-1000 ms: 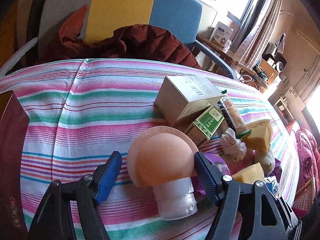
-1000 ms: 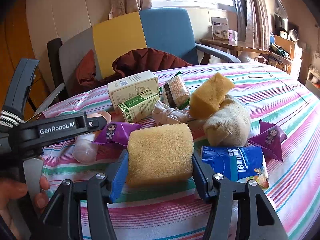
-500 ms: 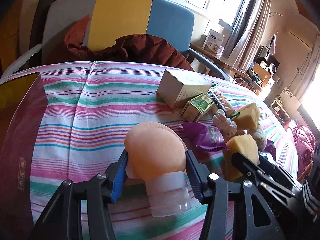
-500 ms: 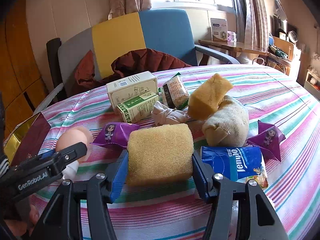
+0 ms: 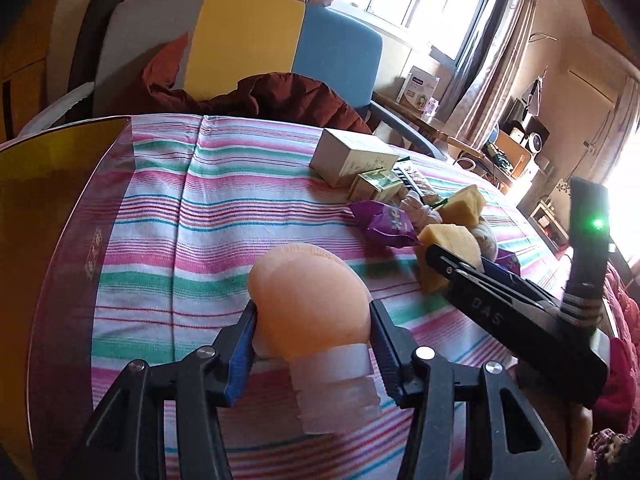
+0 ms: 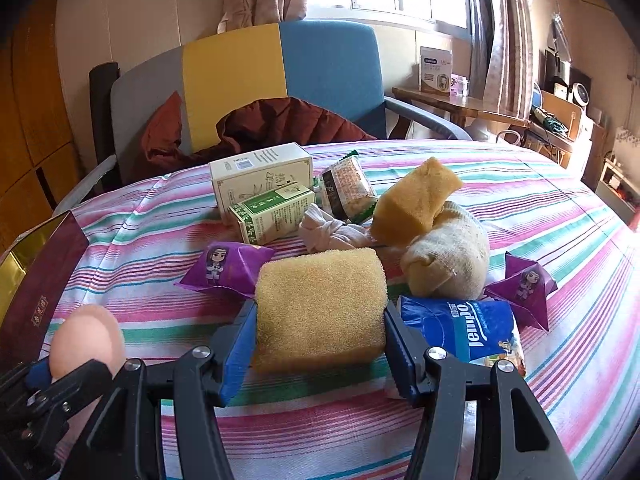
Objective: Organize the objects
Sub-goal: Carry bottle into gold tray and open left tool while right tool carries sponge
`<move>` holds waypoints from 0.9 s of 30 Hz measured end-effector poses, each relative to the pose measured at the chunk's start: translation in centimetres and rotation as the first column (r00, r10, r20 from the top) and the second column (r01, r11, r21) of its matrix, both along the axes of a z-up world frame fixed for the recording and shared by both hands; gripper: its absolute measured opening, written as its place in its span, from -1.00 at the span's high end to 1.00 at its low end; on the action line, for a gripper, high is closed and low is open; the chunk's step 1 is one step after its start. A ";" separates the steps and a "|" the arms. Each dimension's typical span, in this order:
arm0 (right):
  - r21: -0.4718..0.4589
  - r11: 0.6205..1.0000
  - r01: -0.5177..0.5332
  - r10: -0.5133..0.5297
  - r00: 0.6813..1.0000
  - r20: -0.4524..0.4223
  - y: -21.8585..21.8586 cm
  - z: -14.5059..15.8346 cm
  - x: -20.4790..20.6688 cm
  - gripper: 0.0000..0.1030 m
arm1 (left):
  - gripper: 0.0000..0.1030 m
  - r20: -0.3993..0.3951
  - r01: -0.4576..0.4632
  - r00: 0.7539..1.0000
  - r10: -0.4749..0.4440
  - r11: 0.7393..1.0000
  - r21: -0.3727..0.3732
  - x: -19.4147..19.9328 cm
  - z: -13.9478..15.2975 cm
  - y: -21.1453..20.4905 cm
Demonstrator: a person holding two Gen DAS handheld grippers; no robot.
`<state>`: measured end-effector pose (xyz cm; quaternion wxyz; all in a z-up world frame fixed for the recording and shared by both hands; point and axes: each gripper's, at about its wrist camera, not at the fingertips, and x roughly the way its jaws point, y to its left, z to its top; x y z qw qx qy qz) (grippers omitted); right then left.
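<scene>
So the whole thing sat on a striped tablecloth [image 6: 520, 208] covering the table, with a maroon-and-gold box [image 5: 60, 240] running down the left edge of the left wrist view and poking into the lower left of the right wrist view. Middle of the right wrist frame was the clutter pile: a white carton [image 6: 260, 176], a green carton [image 6: 272, 212], a snack packet [image 6: 348, 188], a knotted cloth [image 6: 332, 232], a balled-up sock [image 6: 448, 256], a second sponge [image 6: 416, 200], two purple sachets [image 6: 224, 266] and a blue tissue pack [image 6: 460, 332].

Step in hand, as far as I could judge: both tongs had picked something and were about to sort it. The left gripper [image 5: 312, 320] had its jaws closing on the peach silicone thing with the clear base [image 5: 308, 300], pads already pressed against its sides, bottom centre of that view. The right gripper [image 6: 320, 320] was clamped on the yellow sponge [image 6: 320, 304], part-way open because the sponge is chunky, bottom centre of its view.

Next move probably needed a firm hold, then a carry toward that box, if that's even the destination. Squishy stuff could slip.

Hard to tell: whether either item was off the cloth yet, what the peach thing actually is (its clear base was blurred), and the inside of the box was cut off.
</scene>
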<state>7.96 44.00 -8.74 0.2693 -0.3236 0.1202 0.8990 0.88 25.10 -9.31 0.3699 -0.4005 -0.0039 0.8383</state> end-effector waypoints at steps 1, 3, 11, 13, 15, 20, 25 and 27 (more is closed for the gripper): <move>0.006 1.000 0.000 0.000 1.000 0.004 -0.1 0.0 0.0 -0.16 | -0.03 0.002 0.004 1.000 -0.004 1.000 0.014 0.3 0.3 -0.4; 0.020 1.000 0.000 -0.001 1.000 0.012 -0.3 0.1 -0.1 -0.16 | -0.03 0.001 0.007 1.000 -0.007 0.999 0.037 0.8 1.2 -1.4; 0.073 0.997 -0.001 -0.001 1.000 0.025 -1.3 0.3 -0.2 -0.16 | -0.03 -0.040 -0.024 0.999 0.027 0.996 0.085 1.9 4.3 -6.5; 0.091 0.996 -0.002 0.001 1.000 0.012 -1.6 0.6 0.1 -0.16 | -0.03 -0.050 -0.046 0.997 0.051 0.995 0.086 1.7 4.9 -7.9; 0.109 0.994 -0.006 0.006 1.000 -0.005 -2.0 0.9 0.4 -0.15 | -0.03 -0.056 -0.072 0.995 0.077 0.993 0.089 1.3 5.3 -9.4; 0.143 0.989 -0.024 0.030 0.999 -0.043 -3.0 1.6 1.1 -0.15 | -0.04 -0.060 -0.157 0.985 0.160 0.986 0.055 -0.2 5.7 -13.4; 0.139 0.989 -0.054 0.061 0.997 -0.050 -3.8 2.0 1.5 -0.15 | -0.04 -0.055 -0.248 0.967 0.247 0.969 -0.014 -2.4 5.3 -17.6; 0.142 0.988 -0.063 0.070 0.997 -0.045 -4.1 2.2 1.6 -0.15 | -0.04 -0.047 -0.285 0.958 0.283 0.957 -0.046 -3.4 5.0 -19.3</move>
